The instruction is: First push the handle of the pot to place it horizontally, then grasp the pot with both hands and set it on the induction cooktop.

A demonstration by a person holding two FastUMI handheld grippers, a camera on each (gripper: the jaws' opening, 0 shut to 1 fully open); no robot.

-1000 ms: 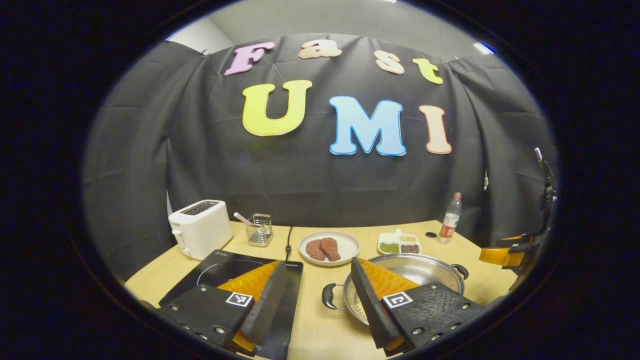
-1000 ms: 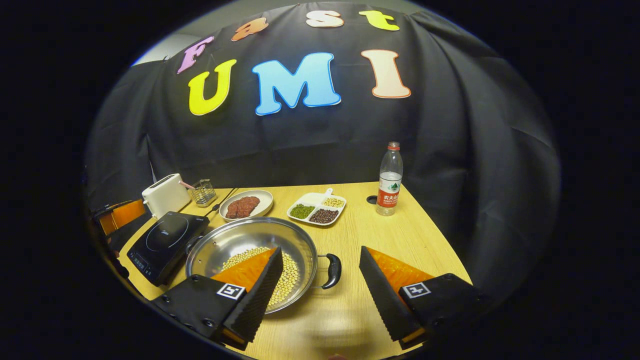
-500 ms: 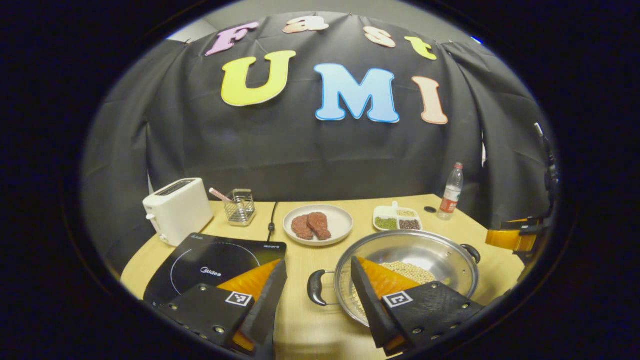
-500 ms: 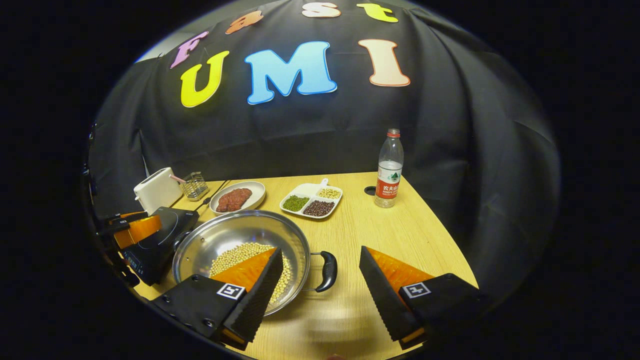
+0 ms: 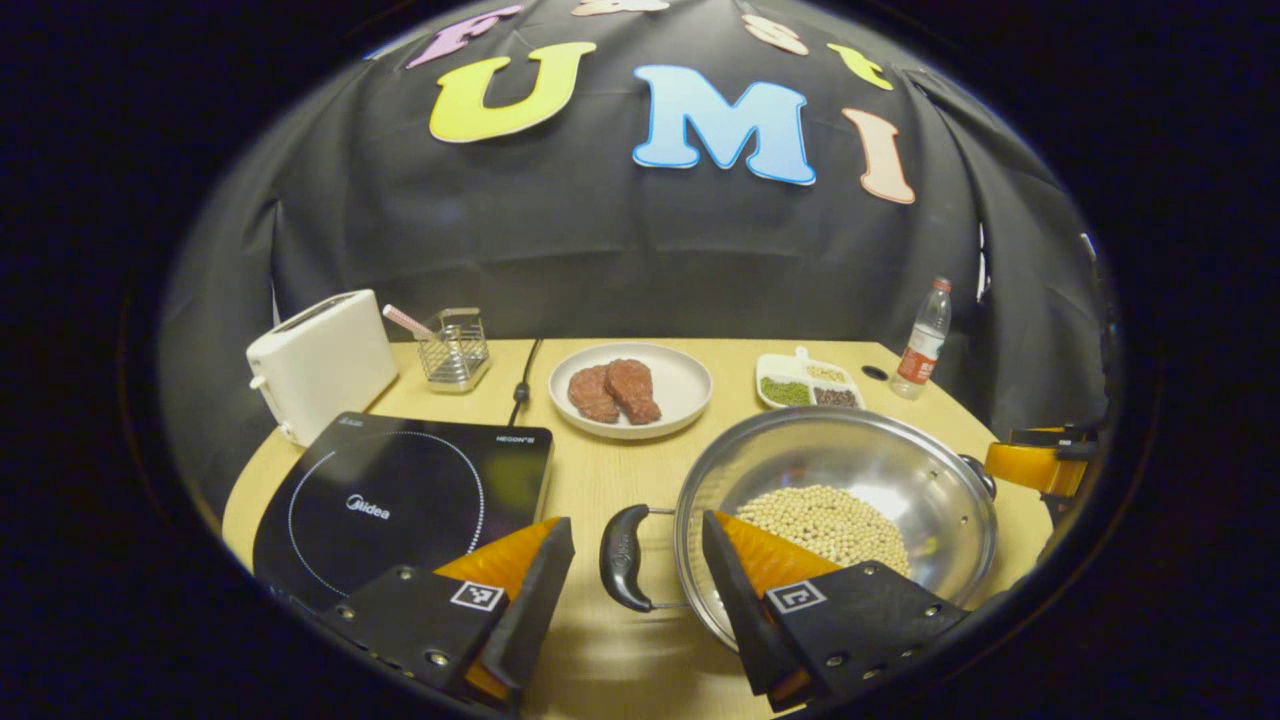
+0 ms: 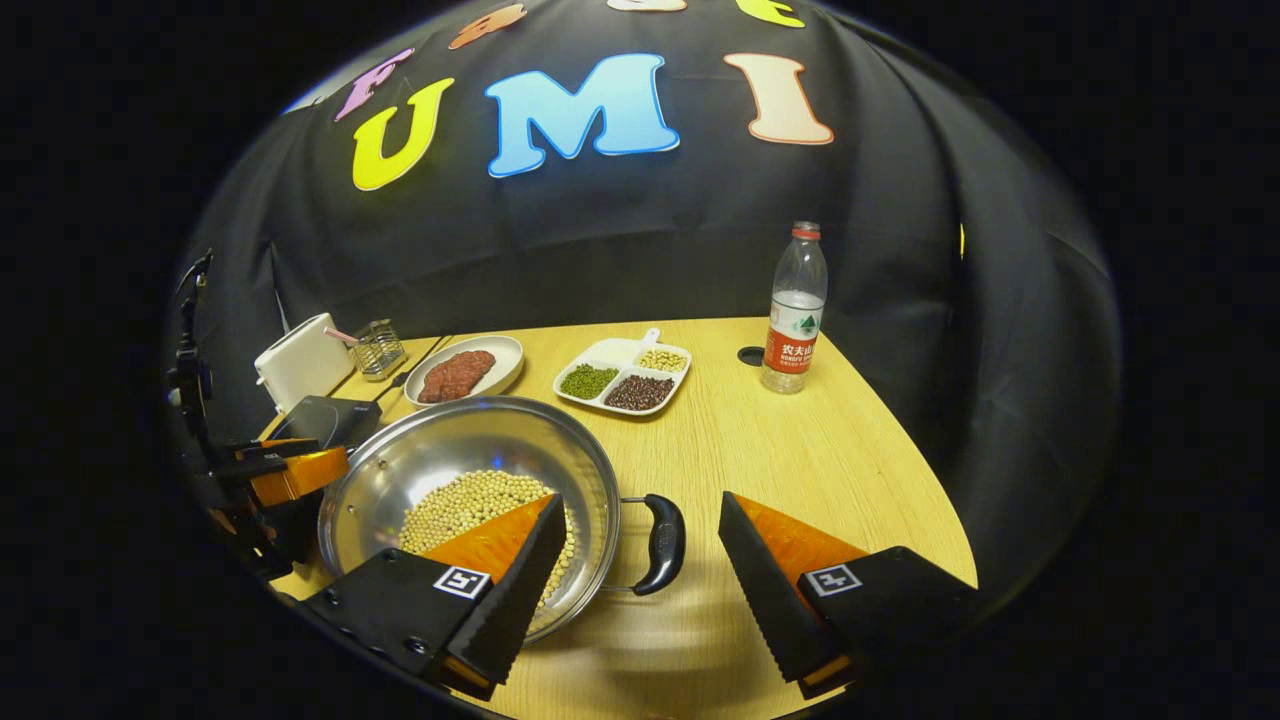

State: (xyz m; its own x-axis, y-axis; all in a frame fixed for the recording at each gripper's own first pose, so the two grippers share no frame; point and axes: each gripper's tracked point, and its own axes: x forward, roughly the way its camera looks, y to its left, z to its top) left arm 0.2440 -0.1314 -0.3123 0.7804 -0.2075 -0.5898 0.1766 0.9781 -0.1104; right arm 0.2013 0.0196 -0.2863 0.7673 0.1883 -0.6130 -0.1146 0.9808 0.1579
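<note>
A steel pot (image 5: 860, 470) with soybeans in it sits on the wooden table, right of the black induction cooktop (image 5: 400, 495). My left gripper (image 5: 632, 570) is open, and the pot's black left handle (image 5: 622, 556) lies between its fingers, untouched. In the right gripper view the pot (image 6: 470, 470) is at lower left. My right gripper (image 6: 640, 555) is open around the black right handle (image 6: 662, 543), one finger over the pot's rim. The other gripper (image 6: 290, 472) shows at the pot's far side.
A white toaster (image 5: 320, 360), a wire holder (image 5: 452, 347), a plate of meat (image 5: 630, 388), a divided bean dish (image 5: 810, 380) and a water bottle (image 6: 795, 310) stand along the back of the table. The cooktop's cord (image 5: 522, 375) runs between holder and plate.
Both grippers have moved forward and tilted down toward the pot. Each handle now lies between a gripper's open fingers. The pot has not moved.
</note>
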